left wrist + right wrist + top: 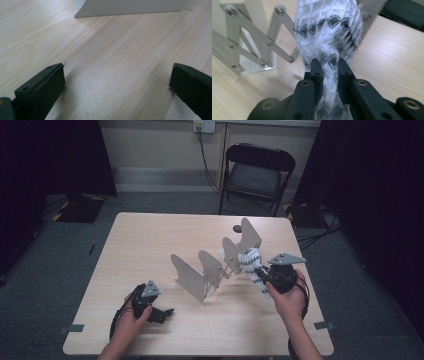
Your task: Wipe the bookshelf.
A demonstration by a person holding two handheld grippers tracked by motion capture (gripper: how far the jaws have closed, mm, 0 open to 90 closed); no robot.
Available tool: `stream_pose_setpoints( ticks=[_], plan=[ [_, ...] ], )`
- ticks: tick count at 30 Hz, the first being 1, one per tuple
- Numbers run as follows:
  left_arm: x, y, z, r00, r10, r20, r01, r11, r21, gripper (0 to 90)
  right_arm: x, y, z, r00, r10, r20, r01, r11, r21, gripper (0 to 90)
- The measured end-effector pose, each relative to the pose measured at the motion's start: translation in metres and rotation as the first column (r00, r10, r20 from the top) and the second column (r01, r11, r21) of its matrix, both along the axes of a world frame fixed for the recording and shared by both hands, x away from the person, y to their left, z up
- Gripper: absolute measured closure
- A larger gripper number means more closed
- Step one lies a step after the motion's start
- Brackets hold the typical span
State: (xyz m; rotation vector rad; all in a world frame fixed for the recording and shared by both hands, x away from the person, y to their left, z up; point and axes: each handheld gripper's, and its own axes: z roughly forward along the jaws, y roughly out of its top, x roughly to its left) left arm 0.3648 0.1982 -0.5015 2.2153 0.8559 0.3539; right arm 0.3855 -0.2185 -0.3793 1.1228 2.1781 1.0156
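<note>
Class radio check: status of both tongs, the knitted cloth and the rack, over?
Right tongs shut on knitted cloth. Left tongs open on table. Cloth against rack.

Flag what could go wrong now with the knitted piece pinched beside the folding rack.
1. The right gripper pinches only a narrow twist of the knitted cloth; it may slip free.
2. The cloth hangs against the folding rack; loose threads could snag its lattice and drag it.

Light wooden table (150, 245) on grey carpet (165, 200), black folding chair (256, 172) behind it, cream wall (150, 142) with socket (204, 126), dark curtains (50, 155) at both sides
</note>
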Motion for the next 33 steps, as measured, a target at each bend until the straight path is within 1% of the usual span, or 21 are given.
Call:
stream_pose_setpoints(
  ticks=[2, 3, 6, 9, 10, 12, 16, 25, 27, 29, 31, 33],
  plan=[
    [0.000, 0.000, 0.000, 1.0000, 0.001, 0.000, -0.001, 1.0000, -0.001, 0.0, 0.003, 0.007, 0.001, 0.9999, 0.015, -0.002, -0.015, 1.000, -0.009, 78.6],
    [0.000, 0.000, 0.000, 1.0000, 0.002, 0.000, -0.002, 1.0000, -0.004, 0.0, 0.005, 0.011, -0.001, 0.9997, 0.024, -0.008, -0.024, 1.000, -0.018, 78.6],
    [0.000, 0.000, 0.000, 1.0000, 0.002, 0.000, -0.002, 1.0000, -0.004, 0.0, 0.009, 0.021, -0.013, 0.9987, 0.042, -0.027, -0.044, 0.998, -0.042, 78.7],
    [0.000, 0.000, 0.000, 1.0000, 0.002, -0.001, -0.002, 1.0000, -0.003, 0.0, 0.012, 0.027, -0.027, 0.9978, 0.049, -0.045, -0.051, 0.998, -0.037, 78.7],
    [0.000, 0.000, 0.000, 1.0000, 0.002, 0.000, -0.002, 1.0000, -0.004, 0.0, 0.012, 0.028, -0.030, 0.9969, 0.048, -0.063, -0.050, 0.998, -0.040, 78.7],
    [0.000, 0.000, 0.000, 1.0000, 0.002, 0.000, -0.002, 1.0000, -0.004, 0.0, 0.013, 0.030, -0.039, 0.9955, 0.051, -0.080, -0.056, 0.997, -0.050, 78.7],
    [0.000, 0.000, 0.000, 1.0000, 0.002, -0.001, -0.002, 1.0000, -0.004, 0.0, 0.013, 0.031, -0.055, 0.9921, 0.051, -0.114, -0.058, 0.997, -0.055, 78.7],
    [0.000, 0.000, 0.000, 1.0000, 0.002, -0.001, -0.002, 1.0000, -0.004, 0.0, 0.012, 0.031, -0.087, 0.9816, 0.045, -0.186, -0.061, 0.995, -0.082, 78.5],
    [0.000, 0.000, 0.000, 1.0000, 0.004, -0.001, -0.004, 1.0000, -0.002, 0.0, 0.011, 0.030, -0.091, 0.9803, 0.045, -0.192, -0.062, 0.995, -0.083, 78.4],
    [0.000, 0.000, 0.000, 1.0000, 0.004, -0.001, -0.004, 1.0000, -0.002, 0.0, 0.010, 0.029, -0.092, 0.9788, 0.050, -0.199, -0.067, 0.994, -0.081, 78.4],
    [0.000, 0.000, 0.000, 1.0000, 0.003, -0.001, -0.003, 1.0000, -0.001, 0.0, 0.008, 0.028, -0.091, 0.9781, 0.048, -0.203, -0.067, 0.994, -0.086, 78.4],
    [0.000, 0.000, 0.000, 1.0000, 0.004, -0.001, -0.004, 1.0000, -0.002, 0.0, 0.006, 0.025, -0.088, 0.9789, 0.044, -0.200, -0.059, 0.996, -0.071, 78.5]
  ],
)
